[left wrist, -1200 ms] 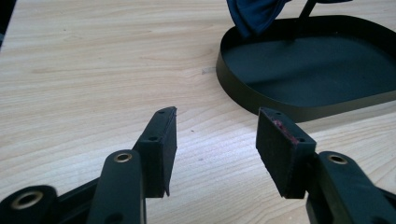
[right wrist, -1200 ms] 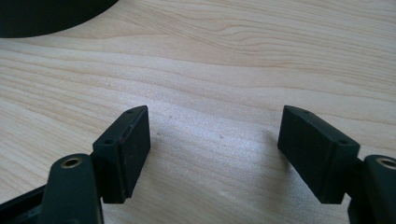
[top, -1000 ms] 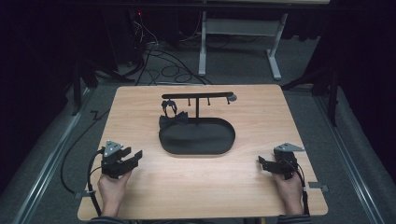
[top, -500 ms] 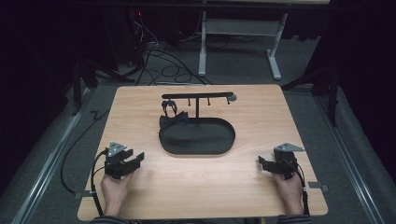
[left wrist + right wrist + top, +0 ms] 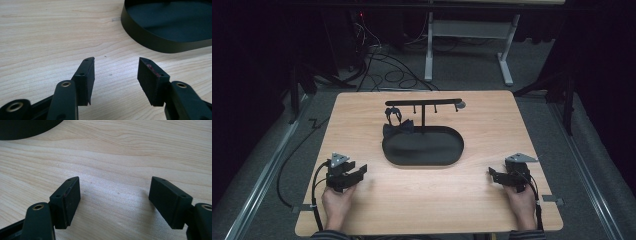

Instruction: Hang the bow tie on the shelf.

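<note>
A black oval tray [image 5: 423,147] lies mid-table, its rim [image 5: 150,41] showing in the left gripper view. A black T-shaped stand [image 5: 422,106] rises from the tray's far side, and a dark bow-like item [image 5: 397,126] hangs from its left hook. My left gripper [image 5: 360,171] rests near the front left of the table, open, with bare wood between its pads [image 5: 86,77]. My right gripper [image 5: 492,175] sits at the front right, open wide over bare wood, with nothing between its pads [image 5: 70,197].
The wooden table [image 5: 362,115] stands on grey floor. Cables [image 5: 382,65] and a white desk frame [image 5: 467,45] lie beyond its far edge. A cable [image 5: 314,192] trails from the left gripper.
The left gripper has shifted slightly toward the front edge. The right gripper has stayed put.
</note>
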